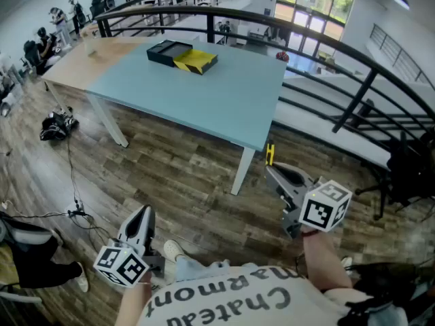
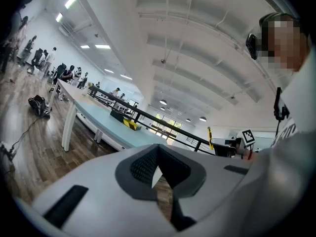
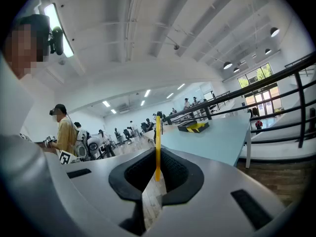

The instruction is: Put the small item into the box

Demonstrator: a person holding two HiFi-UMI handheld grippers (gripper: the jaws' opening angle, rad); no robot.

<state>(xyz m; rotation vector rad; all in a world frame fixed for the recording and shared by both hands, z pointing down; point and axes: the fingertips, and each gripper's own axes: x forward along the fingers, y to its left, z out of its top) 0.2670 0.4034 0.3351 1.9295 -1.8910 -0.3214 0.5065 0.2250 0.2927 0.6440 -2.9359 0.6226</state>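
Observation:
A black box (image 1: 167, 51) with a yellow-and-black striped part (image 1: 196, 61) lies on the far side of the light blue table (image 1: 224, 100). It also shows far off as the box (image 2: 129, 124) in the left gripper view and the box (image 3: 196, 127) in the right gripper view. My right gripper (image 1: 271, 168) hangs over the floor in front of the table, shut on a thin yellow stick (image 1: 270, 153) with a dark tip, which stands upright as the stick (image 3: 158, 144) between the pads. My left gripper (image 1: 143, 214) is low at the left, over the floor, shut with nothing in it.
A black railing (image 1: 353, 60) runs behind and to the right of the table. On the wooden floor at the left are a black bag (image 1: 57, 125) and cables (image 1: 75, 209). A dark chair (image 1: 408, 172) stands at the right. A wooden tabletop (image 1: 81, 60) adjoins the blue one, with people beyond.

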